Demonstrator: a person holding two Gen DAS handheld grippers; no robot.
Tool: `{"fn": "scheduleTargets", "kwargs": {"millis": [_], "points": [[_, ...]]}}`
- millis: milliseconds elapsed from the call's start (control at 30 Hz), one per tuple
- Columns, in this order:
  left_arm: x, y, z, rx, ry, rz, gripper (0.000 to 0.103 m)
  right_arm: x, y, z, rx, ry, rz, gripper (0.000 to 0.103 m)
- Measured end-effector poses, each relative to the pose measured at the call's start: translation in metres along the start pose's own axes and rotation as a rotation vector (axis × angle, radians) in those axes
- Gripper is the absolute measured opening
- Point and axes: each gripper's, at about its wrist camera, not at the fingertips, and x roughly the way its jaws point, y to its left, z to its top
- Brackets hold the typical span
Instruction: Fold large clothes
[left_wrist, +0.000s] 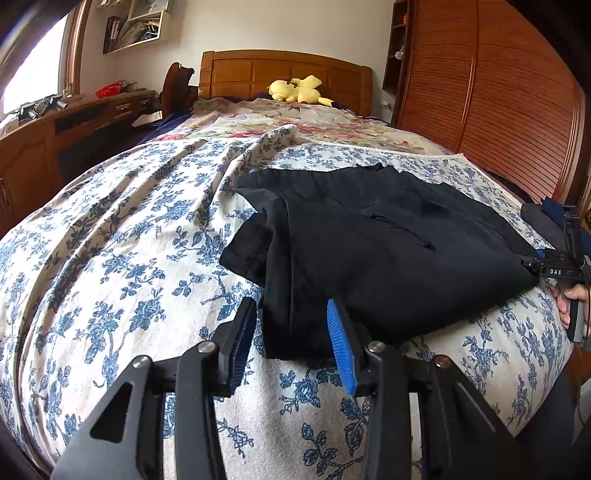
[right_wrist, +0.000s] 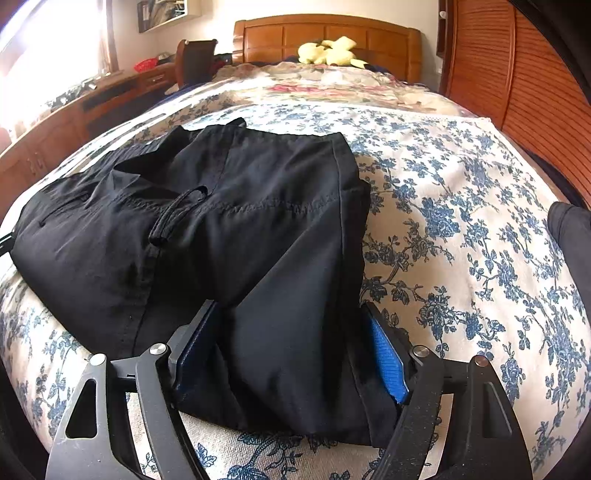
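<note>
Your black trousers (left_wrist: 388, 240) lie folded on the blue-flowered bedspread (left_wrist: 129, 240), toward the foot of the bed and far from the yellow plush toy (left_wrist: 297, 90) at the headboard. Your left hand-held gripper (left_wrist: 291, 325) is spread wide, with the near left corner of the trousers lying between its blue pads without being pinched. Your right hand-held gripper (right_wrist: 291, 332) is likewise spread, straddling the near right corner of the trousers (right_wrist: 221, 229), the cloth bunched between both fingers.
</note>
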Motion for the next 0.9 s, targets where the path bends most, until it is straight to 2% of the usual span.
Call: {"fn": "scheduleTargets", "kwargs": {"millis": [333,633,667,700,733,800,833,867,900], "points": [[0.007,0.013,-0.005,-0.052,0.024,-0.026,0.038,0.001,-0.004,-0.003,0.023,-0.004,0.030,0.079],[0.013,0.011,-0.005,-0.025,0.049,-0.032,0.038,0.002,-0.005,-0.002,0.024,0.000,0.033,0.079],[0.013,0.011,-0.005,-0.026,0.049,-0.035,0.037,0.002,-0.004,-0.002,0.023,0.001,0.032,0.079],[0.013,0.012,-0.005,-0.028,0.051,-0.055,0.027,0.003,-0.005,-0.002,0.021,0.002,0.031,0.079],[0.013,0.012,-0.005,-0.033,0.054,-0.080,0.016,0.002,-0.005,-0.001,0.021,0.003,0.035,0.076],[0.013,0.009,-0.004,-0.032,0.053,-0.085,0.006,0.001,-0.004,0.000,0.010,0.005,0.067,0.065],[0.012,0.005,-0.003,-0.021,0.053,-0.075,0.002,-0.001,-0.002,0.002,-0.002,0.001,0.077,0.053],[0.010,0.004,-0.002,-0.019,0.049,-0.070,0.002,-0.003,0.000,0.002,-0.014,-0.001,0.085,0.046],[0.005,0.000,-0.002,-0.011,0.036,-0.052,0.001,-0.006,0.002,0.003,-0.023,-0.007,0.082,0.031]]}}
